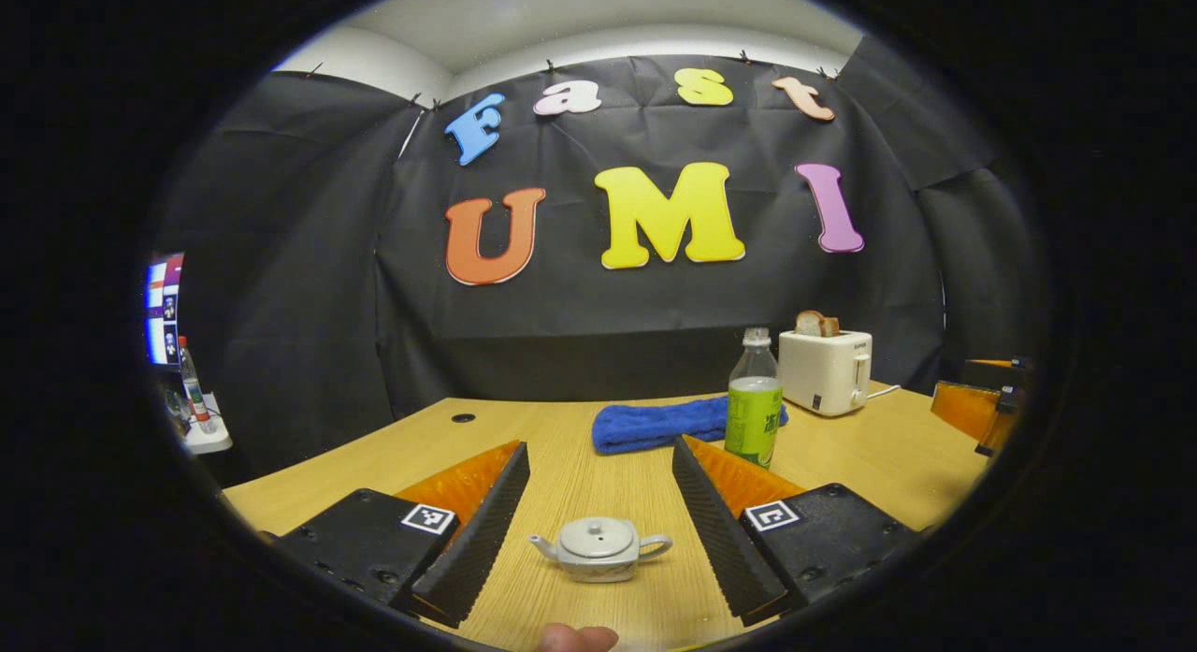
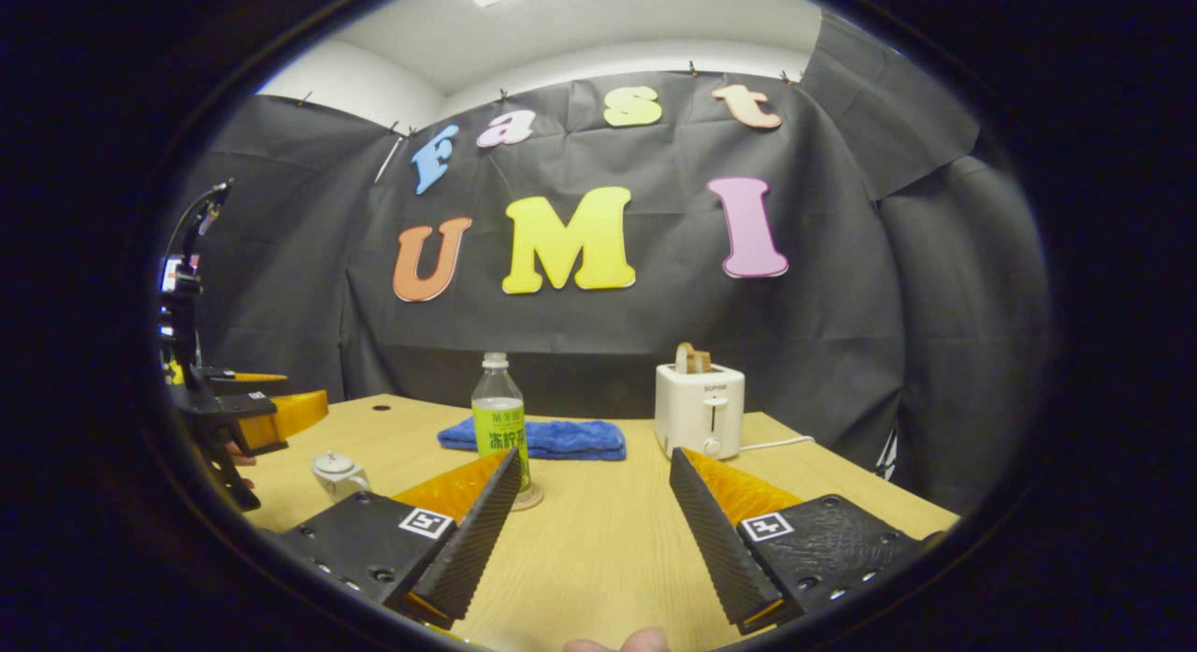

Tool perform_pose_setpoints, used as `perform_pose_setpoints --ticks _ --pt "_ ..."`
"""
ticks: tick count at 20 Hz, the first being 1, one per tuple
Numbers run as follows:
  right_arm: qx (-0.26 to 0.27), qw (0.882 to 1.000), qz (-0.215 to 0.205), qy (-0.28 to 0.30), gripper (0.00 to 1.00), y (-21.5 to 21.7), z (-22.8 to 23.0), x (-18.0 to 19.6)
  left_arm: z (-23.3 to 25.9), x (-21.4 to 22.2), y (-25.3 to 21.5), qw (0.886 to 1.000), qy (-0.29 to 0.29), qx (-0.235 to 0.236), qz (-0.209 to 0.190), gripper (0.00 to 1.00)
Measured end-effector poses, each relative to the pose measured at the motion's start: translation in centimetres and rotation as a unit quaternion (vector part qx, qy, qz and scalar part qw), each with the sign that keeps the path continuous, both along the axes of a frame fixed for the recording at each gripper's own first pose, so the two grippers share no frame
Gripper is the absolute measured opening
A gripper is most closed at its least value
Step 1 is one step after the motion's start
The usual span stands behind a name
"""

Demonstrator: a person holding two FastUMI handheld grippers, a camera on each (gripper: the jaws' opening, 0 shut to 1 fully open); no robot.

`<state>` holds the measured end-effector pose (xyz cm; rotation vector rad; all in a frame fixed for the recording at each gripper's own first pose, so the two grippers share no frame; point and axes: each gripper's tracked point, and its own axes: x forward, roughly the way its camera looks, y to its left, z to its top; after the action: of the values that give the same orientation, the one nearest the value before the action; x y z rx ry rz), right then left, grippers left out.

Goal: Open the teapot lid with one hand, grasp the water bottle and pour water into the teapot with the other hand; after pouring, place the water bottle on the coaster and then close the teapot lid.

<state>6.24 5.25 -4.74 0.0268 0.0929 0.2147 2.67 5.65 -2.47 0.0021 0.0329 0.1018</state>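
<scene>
- two grippers, both with fingers spread wide and nothing between them: the left gripper [image 1: 598,530] hangs right over the teapot [image 1: 598,549], the right gripper [image 2: 589,530] looks out over the table [image 2: 598,558] toward the bottle [image 2: 498,423].
- teapot sits low on the table with its lid [image 1: 597,537] on, spout one way, handle the other.
- bottle stands upright on what looks like a clear coaster [image 2: 526,499], cap on, just in front of the blue towel [image 2: 538,439], with the toaster [image 2: 699,409] off to the side.
- honestly this fits two stages: lid never lifted and bottle waiting, or pour done, bottle parked and lid back on. can't call it from here.
- if the lid's the job, i'd say come straight down and pinch the small knob dead centre, since it looks slippery and the pot looks light enough to tip.
- for the bottle, grab mid-body, not the neck.
</scene>
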Motion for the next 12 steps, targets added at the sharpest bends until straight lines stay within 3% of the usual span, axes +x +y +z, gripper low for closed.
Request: perform_pose_setpoints --ticks 8,12 --pt "-0.03 0.998 -0.039 -0.049 0.95 -2.5 3.9 -3.9 3.3 -4.5 -3.2 1.0 -0.022 -0.002 -0.015 0.96" --pt "-0.029 0.996 -0.062 -0.049 0.95 -3.0 3.8 -5.1 2.6 -5.5 -2.0 1.0 -0.021 -0.001 0.003 0.99"
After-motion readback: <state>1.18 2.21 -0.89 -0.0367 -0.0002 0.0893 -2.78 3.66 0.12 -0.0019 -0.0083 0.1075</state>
